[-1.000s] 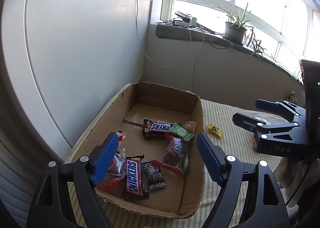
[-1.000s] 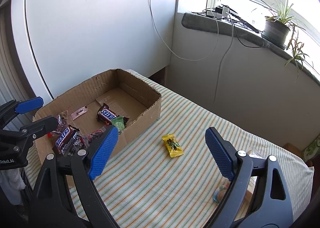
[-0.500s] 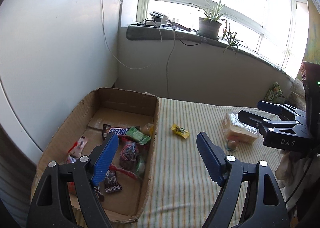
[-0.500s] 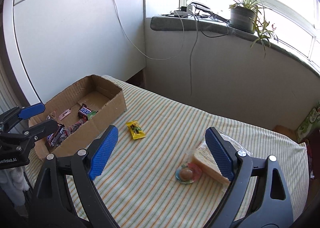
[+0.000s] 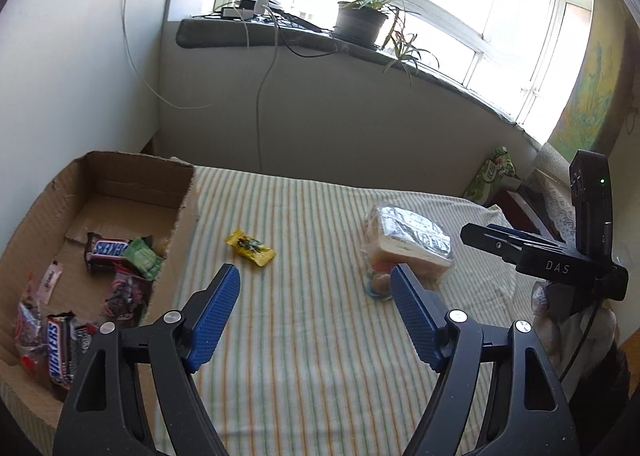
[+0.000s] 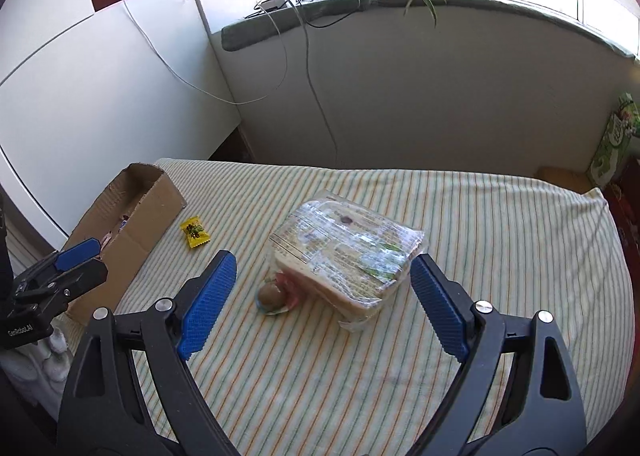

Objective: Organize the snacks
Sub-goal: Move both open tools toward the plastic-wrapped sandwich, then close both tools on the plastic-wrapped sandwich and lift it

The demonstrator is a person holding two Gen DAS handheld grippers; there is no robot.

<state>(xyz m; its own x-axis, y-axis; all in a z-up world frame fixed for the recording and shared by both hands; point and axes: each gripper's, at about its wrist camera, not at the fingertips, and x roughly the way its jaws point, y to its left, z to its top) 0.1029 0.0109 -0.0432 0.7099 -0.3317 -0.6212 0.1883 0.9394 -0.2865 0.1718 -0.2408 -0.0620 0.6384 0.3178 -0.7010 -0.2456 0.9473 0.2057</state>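
Two handheld grippers hang over a table spread with a striped cloth (image 6: pixel 400 376). The right gripper (image 6: pixel 322 276), jaws spread wide and holding nothing, is poised just short of a plastic-wrapped sandwich pack (image 6: pixel 348 252), with a small round sweet in a clear wrapper (image 6: pixel 274 294) touching the pack's near left corner. The left gripper (image 5: pixel 316 292) is likewise wide open and empty, hovering above bare cloth between the box and the pack. Beyond its blue fingertips (image 5: pixel 224 296) lies a yellow candy packet (image 5: pixel 250 247), alone on the cloth, just beside the right wall of an open cardboard box (image 5: pixel 180 212) at the table's left edge. Inside the box sit two Snickers bars (image 5: pixel 106 250), a green wrapper (image 5: pixel 142 258) and several other sweets in dark and red wrappers. Farther back, cables trail down the wall from a windowsill (image 6: pixel 440 4) carrying a potted plant (image 5: pixel 362 18).
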